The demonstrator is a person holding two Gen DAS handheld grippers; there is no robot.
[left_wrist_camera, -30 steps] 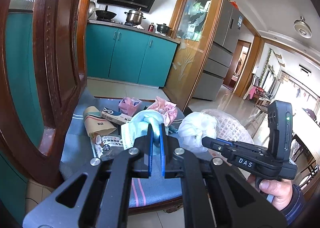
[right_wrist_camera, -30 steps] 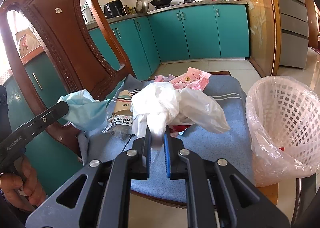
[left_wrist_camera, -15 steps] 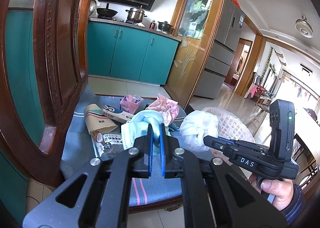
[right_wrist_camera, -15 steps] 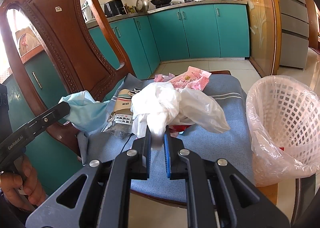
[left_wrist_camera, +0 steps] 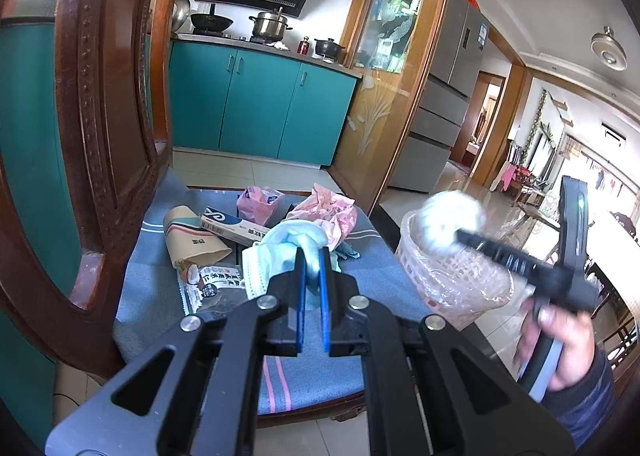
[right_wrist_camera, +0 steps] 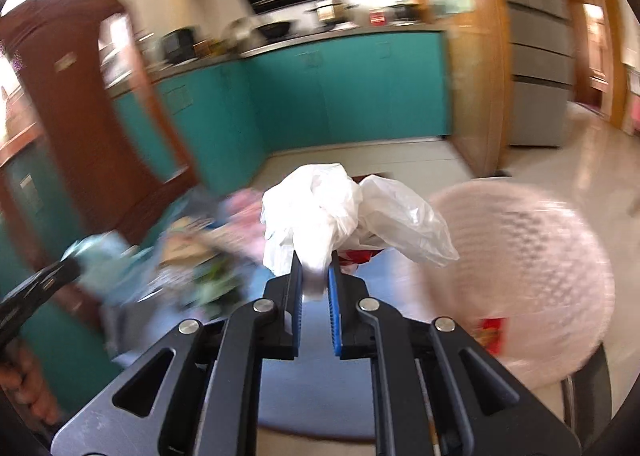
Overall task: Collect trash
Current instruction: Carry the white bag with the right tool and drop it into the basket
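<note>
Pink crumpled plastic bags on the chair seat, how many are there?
2. One small pink crumpled plastic bag lies at the far edge of the blue seat cushion; a larger pink crumpled bag lies right of it. More may hide under the pile.

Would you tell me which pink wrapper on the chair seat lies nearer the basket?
The larger crumpled pink wrapper, right of the smaller pink wrapper, nearer the basket.

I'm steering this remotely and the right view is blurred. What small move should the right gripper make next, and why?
Probably carry on a little further until it is above the basket, then let go. The right gripper is shut on the white plastic bag, and in the left view the bag sits right at the basket's rim. The left gripper holds a blue face mask above the chair.
</note>
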